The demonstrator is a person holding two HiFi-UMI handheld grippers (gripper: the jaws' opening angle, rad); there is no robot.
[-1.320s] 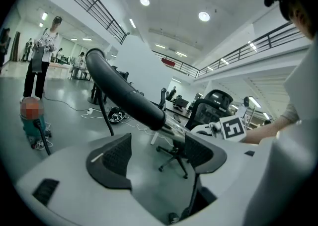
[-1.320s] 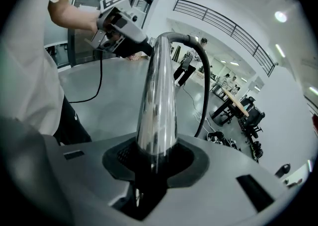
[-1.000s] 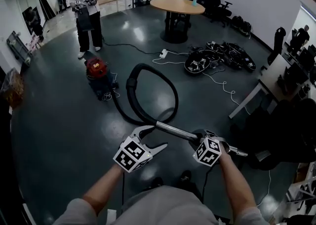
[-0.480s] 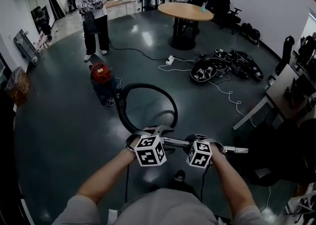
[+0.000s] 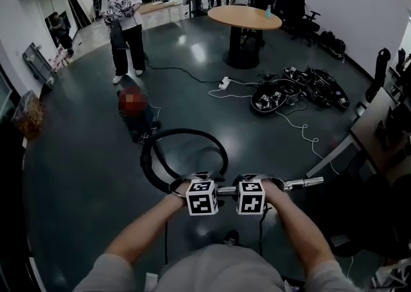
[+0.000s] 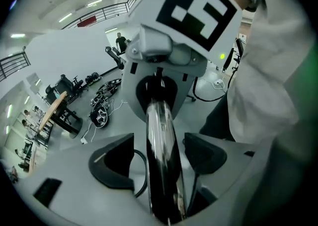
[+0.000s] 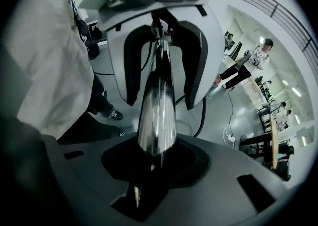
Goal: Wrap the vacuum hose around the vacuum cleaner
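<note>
Chrome tube (image 5: 302, 183) at the hose's end is lying crosswise in the lower middle of the head view, its free end pointing right. The right tool (image 5: 253, 181) is clamping it, jaws partly closed with the pads pressing on the metal. The left tool (image 5: 196, 180), just beside it, is straddling the same tube with jaws apart and a gap showing on each side. From the tools the black hose (image 5: 146, 159) is curling in one loop toward the vacuum cleaner (image 5: 140, 124), which is sitting on the floor up and left of both tools, nearer the left one. So the wrapping is probably calling for a carry up-left. A person (image 5: 125, 21) is standing just beyond the cleaner. A power strip (image 5: 225, 82) is lying right of that path, and the round table (image 5: 244, 16) is standing well apart.
</note>
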